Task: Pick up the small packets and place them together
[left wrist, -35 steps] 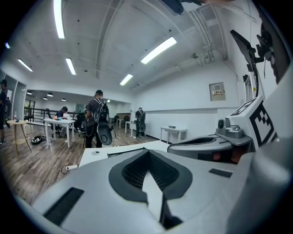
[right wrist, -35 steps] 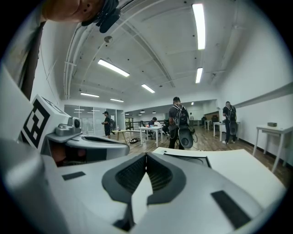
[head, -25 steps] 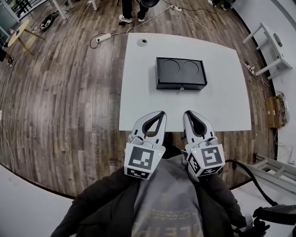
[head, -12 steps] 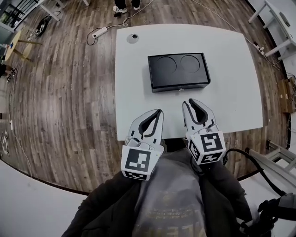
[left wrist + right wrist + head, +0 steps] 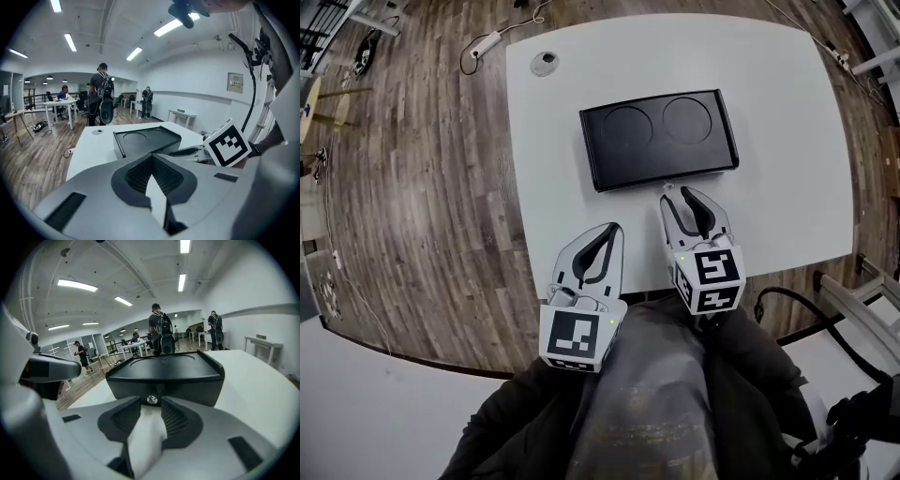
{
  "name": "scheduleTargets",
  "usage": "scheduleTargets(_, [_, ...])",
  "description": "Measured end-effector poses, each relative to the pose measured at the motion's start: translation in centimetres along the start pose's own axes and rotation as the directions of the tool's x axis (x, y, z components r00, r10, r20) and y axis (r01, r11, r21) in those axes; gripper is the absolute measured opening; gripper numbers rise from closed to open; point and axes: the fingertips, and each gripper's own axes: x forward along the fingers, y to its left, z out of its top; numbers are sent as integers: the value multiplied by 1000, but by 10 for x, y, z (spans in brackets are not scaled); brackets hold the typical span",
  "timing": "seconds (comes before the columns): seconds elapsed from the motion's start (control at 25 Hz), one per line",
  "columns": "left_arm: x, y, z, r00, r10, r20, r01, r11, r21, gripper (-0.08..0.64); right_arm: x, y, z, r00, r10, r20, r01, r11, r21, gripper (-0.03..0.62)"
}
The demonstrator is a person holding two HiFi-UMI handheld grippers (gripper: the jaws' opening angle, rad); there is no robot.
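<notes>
- A black box [image 5: 659, 139] with two round hollows in its top is lying on the white surface [image 5: 787, 187], with one long side facing the person.
- The right gripper [image 5: 677, 194] is pointing at the middle of the box's near side. Its tips are stopping just short of the small silver knob [image 5: 151, 399] set there.
- Its jaws are standing apart, having just been opening. Nothing is being held between them: only bare surface is showing in the gap, and the knob is sitting straight ahead of it, clear of both pads.
- The left gripper [image 5: 616, 228] is hovering on the near side of the box and toward its left end. It is beside the right gripper but farther from the box, above the near edge of the surface.
- Its jaws are resting together, with the tips meeting and nothing between them.
- No view is letting the packets be made out, so where they are lying cannot be told.
- A round grey disc [image 5: 545, 62] is sitting in the surface beyond the box's far left corner.
- A wooden floor [image 5: 422, 187] is spreading out to the left of the box, and a power strip [image 5: 485, 43] is lying on it past the disc.
- Far behind the box, people are standing in the room, one of them wearing a backpack [image 5: 163, 329].
</notes>
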Motion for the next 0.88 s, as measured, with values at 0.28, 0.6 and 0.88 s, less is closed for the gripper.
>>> scheduleTargets(0.28, [11,10,-7,999,4,-46,-5,1000,-25,3,21,-6,-9,998,5,-65,-2,999,46,123])
scheduleTargets(0.6, [12,21,-17,998,21,-56,-23,999,-44,3,30,-9,-15,996,-26,-84,32,998,62,121])
scheduleTargets(0.88, [5,20,-16,999,17,-45,-19,999,-42,3,31,-1,-15,996,5,-93,2,997,76,70])
